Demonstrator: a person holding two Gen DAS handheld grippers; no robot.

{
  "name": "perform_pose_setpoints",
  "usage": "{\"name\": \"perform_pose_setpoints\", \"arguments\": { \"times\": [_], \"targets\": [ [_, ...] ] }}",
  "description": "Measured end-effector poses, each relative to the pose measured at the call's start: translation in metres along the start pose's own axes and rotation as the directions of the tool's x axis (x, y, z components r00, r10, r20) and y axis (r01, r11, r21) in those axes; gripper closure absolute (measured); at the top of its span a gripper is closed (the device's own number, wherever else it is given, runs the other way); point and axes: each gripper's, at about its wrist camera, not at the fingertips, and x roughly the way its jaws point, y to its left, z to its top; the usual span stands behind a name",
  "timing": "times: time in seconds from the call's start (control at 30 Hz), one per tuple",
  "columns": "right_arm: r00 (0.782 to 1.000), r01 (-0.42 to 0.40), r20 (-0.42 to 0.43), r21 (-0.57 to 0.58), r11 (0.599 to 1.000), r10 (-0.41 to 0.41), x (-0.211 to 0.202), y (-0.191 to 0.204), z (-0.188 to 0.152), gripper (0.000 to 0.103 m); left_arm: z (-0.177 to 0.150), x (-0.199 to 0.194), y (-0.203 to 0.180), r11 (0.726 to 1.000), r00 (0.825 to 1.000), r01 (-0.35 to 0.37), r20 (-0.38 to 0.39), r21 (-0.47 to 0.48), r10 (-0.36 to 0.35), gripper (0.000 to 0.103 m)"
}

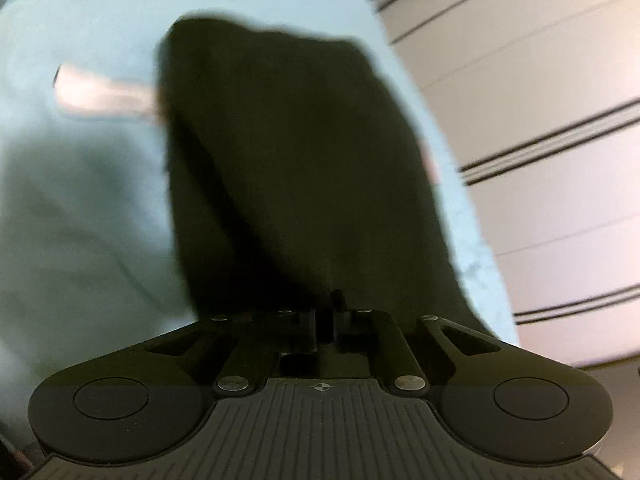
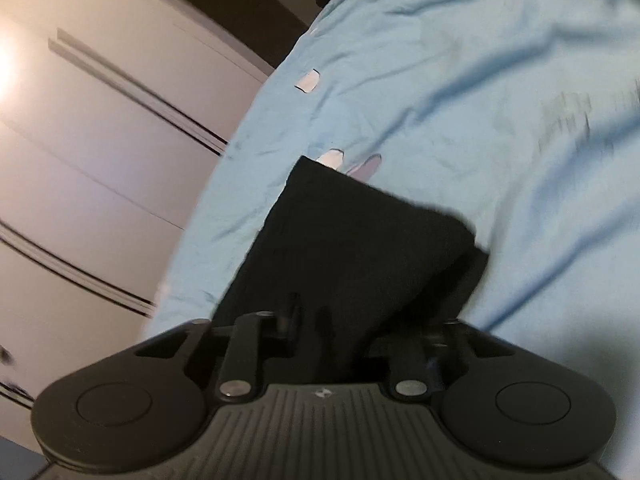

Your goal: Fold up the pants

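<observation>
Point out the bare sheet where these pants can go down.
Free: blue sheet right of and beyond the black pants, and sheet left of the pants. Tight: the narrow strip between pants and bed edge. Both grippers hold the cloth.

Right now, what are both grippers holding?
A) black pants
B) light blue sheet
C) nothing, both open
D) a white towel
A: the left gripper and the right gripper are each shut on the black pants, which hang in front of the light blue sheet.

Each matte-black hand-held gripper [image 1: 327,312] [image 2: 320,328] has a ribbed base, round side discs, silver screws and a small crosshair mark.
</observation>
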Motion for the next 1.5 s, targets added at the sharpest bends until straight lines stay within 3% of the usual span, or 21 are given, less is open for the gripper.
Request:
{"name": "perform_pose_setpoints", "arguments": {
  "times": [0.07,0.13,0.2,0.27,0.33,0.4,0.47,0.5,0.53,0.57,0.6,0.67,0.73,0.8,0.9,0.97,1.03,1.17,1.33,1.4,1.5],
  "targets": [
    [0.999,0.003,0.044,-0.100,0.995,0.001,-0.015,0.021,0.006,0.100,0.003,-0.023,-0.013,0.996,0.997,0.044,0.057,0.080,-0.048,0.095],
    [0.988,-0.037,0.140,-0.213,0.976,0.068,-0.041,0.040,0.008,0.100,-0.007,-0.036,-0.026,0.984,0.994,0.011,0.102,0.176,-0.029,0.095],
    [0.970,0.008,0.231,-0.338,0.941,0.075,-0.060,0.050,0.002,0.100,-0.015,-0.038,-0.027,0.958,0.992,-0.096,0.109,0.270,0.069,0.094],
    [0.961,0.108,0.278,-0.412,0.905,0.011,-0.059,0.046,-0.007,0.099,-0.025,-0.014,-0.029,0.906,0.971,-0.237,0.067,0.349,0.228,0.087],
    [0.964,0.223,0.227,-0.390,0.893,-0.141,-0.039,0.029,-0.009,0.092,-0.029,-0.003,-0.030,0.857,0.931,-0.355,0.061,0.373,0.359,0.071],
    [0.933,0.358,0.166,-0.340,0.870,-0.319,-0.023,0.013,-0.008,0.090,-0.028,-0.013,-0.030,0.832,0.897,-0.441,0.132,0.335,0.423,0.050],
    [0.906,0.412,0.229,-0.275,0.869,-0.357,-0.038,0.005,-0.011,0.071,-0.027,-0.032,-0.037,0.760,0.796,-0.601,0.260,0.246,0.546,0.042],
    [0.882,0.452,0.278,-0.265,0.852,-0.381,-0.046,0.008,-0.012,0.067,-0.029,-0.031,-0.047,0.741,0.760,-0.640,0.316,0.205,0.568,0.041],
    [0.848,0.503,0.337,-0.265,0.823,-0.410,-0.053,0.016,-0.015,0.063,-0.031,-0.037,-0.055,0.751,0.751,-0.636,0.366,0.180,0.549,0.041],
    [0.808,0.552,0.405,-0.269,0.789,-0.428,-0.059,0.027,-0.019,0.063,-0.038,-0.049,-0.060,0.783,0.773,-0.595,0.397,0.184,0.494,0.040],
    [0.796,0.560,0.445,-0.283,0.779,-0.410,-0.065,0.038,-0.023,0.063,-0.047,-0.060,-0.070,0.818,0.812,-0.530,0.413,0.225,0.413,0.034],
    [0.835,0.480,0.467,-0.360,0.800,-0.291,-0.066,0.069,-0.038,0.062,-0.063,-0.045,-0.102,0.832,0.900,-0.382,0.367,0.402,0.236,0.019],
    [0.915,0.331,0.376,-0.496,0.803,-0.145,-0.053,0.099,-0.058,0.062,-0.086,-0.023,-0.136,0.772,0.949,-0.281,0.282,0.570,0.138,0.020],
    [0.981,0.143,0.195,-0.647,0.749,-0.019,-0.027,0.135,-0.089,0.062,-0.118,0.006,-0.163,0.678,0.976,-0.196,0.210,0.708,0.064,0.020],
    [0.993,-0.110,-0.059,-0.785,0.610,0.102,0.011,0.179,-0.150,0.064,-0.161,0.060,-0.189,0.509,0.993,-0.113,0.121,0.853,0.017,0.025],
    [0.982,-0.189,-0.149,-0.852,0.488,0.120,0.032,0.199,-0.188,0.067,-0.182,0.090,-0.203,0.400,0.991,-0.126,0.133,0.908,0.010,0.027],
    [0.979,-0.202,-0.182,-0.888,0.412,0.088,0.052,0.207,-0.209,0.073,-0.189,0.117,-0.211,0.336,0.990,-0.143,0.139,0.931,0.035,0.029],
    [0.988,-0.152,-0.135,-0.896,0.418,0.071,0.084,0.206,-0.208,0.074,-0.192,0.146,-0.229,0.361,0.981,-0.195,0.184,0.912,0.065,0.026],
    [0.996,-0.087,-0.072,-0.822,0.563,0.049,0.107,0.189,-0.167,0.079,-0.193,0.169,-0.250,0.321,0.947,-0.321,0.306,0.891,0.100,0.028],
    [0.999,-0.043,-0.040,-0.789,0.613,0.019,0.096,0.182,-0.154,0.079,-0.187,0.165,-0.251,0.347,0.963,-0.270,0.257,0.898,0.084,0.032],
    [0.996,-0.091,-0.069,-0.761,0.643,0.059,0.061,0.161,-0.135,0.079,-0.194,0.132,-0.237,0.321,0.986,-0.165,0.168,0.933,0.019,0.024]
  ]
}}
